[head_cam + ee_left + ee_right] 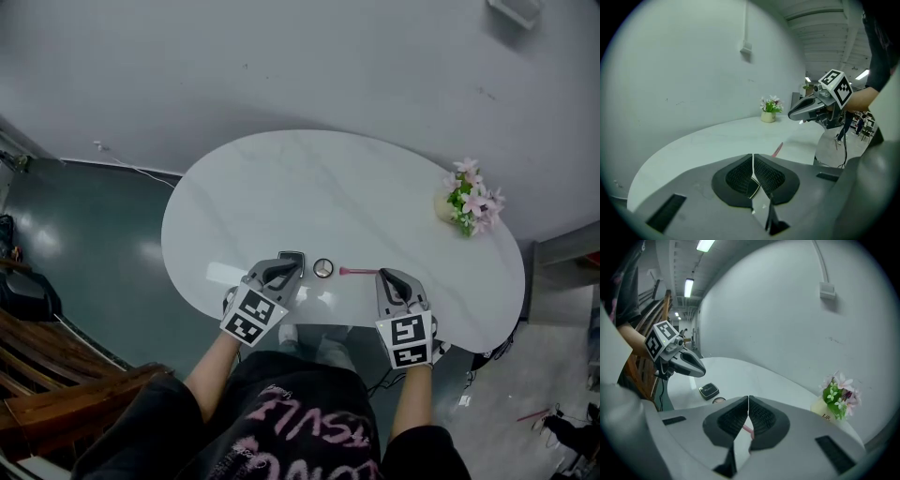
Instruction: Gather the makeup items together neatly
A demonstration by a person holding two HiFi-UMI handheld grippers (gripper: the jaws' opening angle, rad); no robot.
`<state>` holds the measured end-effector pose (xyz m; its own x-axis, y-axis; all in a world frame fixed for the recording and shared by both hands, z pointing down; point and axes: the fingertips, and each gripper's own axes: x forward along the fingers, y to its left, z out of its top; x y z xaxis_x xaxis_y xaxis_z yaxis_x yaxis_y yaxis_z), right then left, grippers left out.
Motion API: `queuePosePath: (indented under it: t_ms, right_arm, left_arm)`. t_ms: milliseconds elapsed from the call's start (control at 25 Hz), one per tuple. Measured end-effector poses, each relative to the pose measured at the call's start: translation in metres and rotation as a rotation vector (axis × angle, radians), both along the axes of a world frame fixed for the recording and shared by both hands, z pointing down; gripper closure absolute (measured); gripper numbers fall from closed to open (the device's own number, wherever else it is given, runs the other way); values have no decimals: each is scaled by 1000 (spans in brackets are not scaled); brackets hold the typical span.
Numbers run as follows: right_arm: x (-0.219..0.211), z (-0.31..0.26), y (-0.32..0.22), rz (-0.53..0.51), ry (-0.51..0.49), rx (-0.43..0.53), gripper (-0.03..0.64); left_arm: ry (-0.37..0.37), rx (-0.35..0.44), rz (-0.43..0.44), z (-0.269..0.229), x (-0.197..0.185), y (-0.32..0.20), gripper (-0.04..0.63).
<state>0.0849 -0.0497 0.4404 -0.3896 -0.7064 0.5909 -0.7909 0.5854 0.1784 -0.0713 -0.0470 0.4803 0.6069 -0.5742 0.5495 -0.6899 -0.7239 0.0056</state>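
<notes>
My left gripper and my right gripper each had jaws pressed together on nothing, held over the near edge of the white table, low in the head view's centre. Just past their tips lay a row: a black compact at left, a small round pot in the middle and a pink stick at right. Farther off, toward the right of the frame, stood a vase of flowers.

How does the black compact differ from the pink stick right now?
The black compact is square and broad; the pink stick is long and thin. In the head view, the compact lies left of the small round case, by the left gripper; the stick lies right of it, by the right gripper. Both lie flat on the white table, neither gripped.
</notes>
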Motion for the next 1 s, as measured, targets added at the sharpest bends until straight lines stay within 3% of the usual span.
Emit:
queuePosePath:
  t_ms: [760,1000]
  right_arm:
    - [-10,-77,6,181,-132,214,554]
    - [-7,-100,6,240,-190,270,554]
  left_arm:
    - [68,217,6,-81,-8,-23,577]
    - [89,268,-33,-104,-24,-29,577]
